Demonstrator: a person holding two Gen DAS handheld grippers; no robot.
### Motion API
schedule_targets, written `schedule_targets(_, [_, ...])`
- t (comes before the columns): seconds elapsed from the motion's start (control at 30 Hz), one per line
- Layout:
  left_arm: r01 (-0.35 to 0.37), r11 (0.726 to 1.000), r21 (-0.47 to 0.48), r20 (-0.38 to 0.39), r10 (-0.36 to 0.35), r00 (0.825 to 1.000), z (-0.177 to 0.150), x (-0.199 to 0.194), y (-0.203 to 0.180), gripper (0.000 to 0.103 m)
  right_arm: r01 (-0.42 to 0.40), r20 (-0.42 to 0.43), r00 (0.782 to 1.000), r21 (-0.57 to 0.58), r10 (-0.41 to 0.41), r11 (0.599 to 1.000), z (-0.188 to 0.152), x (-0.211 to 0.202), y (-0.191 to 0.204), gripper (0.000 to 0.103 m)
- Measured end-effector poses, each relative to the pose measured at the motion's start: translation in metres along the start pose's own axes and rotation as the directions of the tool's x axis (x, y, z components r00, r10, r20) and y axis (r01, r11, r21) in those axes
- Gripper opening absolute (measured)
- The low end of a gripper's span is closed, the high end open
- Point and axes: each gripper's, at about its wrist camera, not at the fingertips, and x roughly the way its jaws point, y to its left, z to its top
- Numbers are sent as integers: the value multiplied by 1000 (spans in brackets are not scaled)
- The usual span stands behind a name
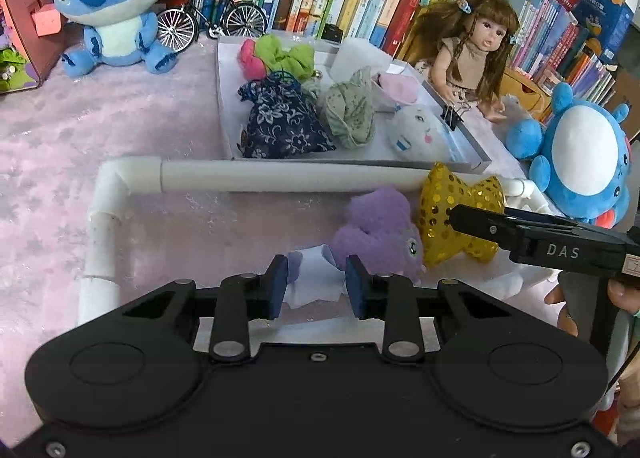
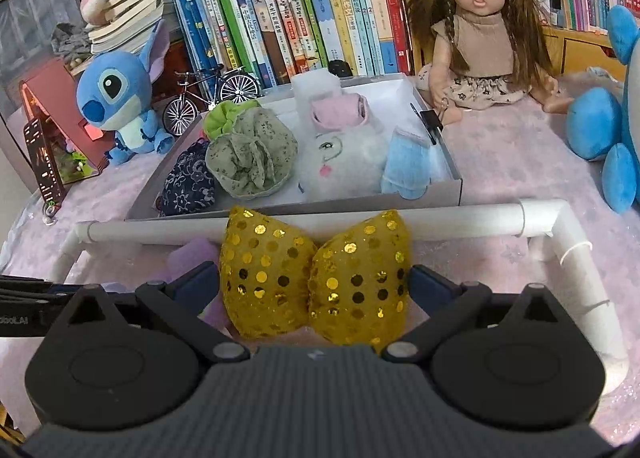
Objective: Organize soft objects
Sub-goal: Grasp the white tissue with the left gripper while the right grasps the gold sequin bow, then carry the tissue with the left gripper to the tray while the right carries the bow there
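Gold-sequined fabric of a padded yellow bow (image 2: 316, 278) was seen between the spread pads of the right claw (image 2: 314, 286), which bracketed it without clear contact. It lay inside a white pipe frame (image 2: 400, 224), beside a fuzzy purple plush toy (image 1: 378, 234). The left claw (image 1: 316, 284) was held released above a crumpled white tissue (image 1: 316, 278). Other soft items were gathered in a shallow white tray (image 2: 452, 162) beyond the frame.
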Motion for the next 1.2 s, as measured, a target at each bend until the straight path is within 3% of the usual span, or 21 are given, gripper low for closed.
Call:
schedule_targets(1.17, [-4, 999, -32, 34, 6, 999, 3, -4, 5, 30, 0, -3, 1000, -65, -1, 998, -8, 15, 10, 103])
schedule_targets(1.2, [-3, 999, -33, 35, 5, 999, 4, -4, 5, 30, -4, -1, 1000, -60, 4, 998, -8, 14, 9, 99])
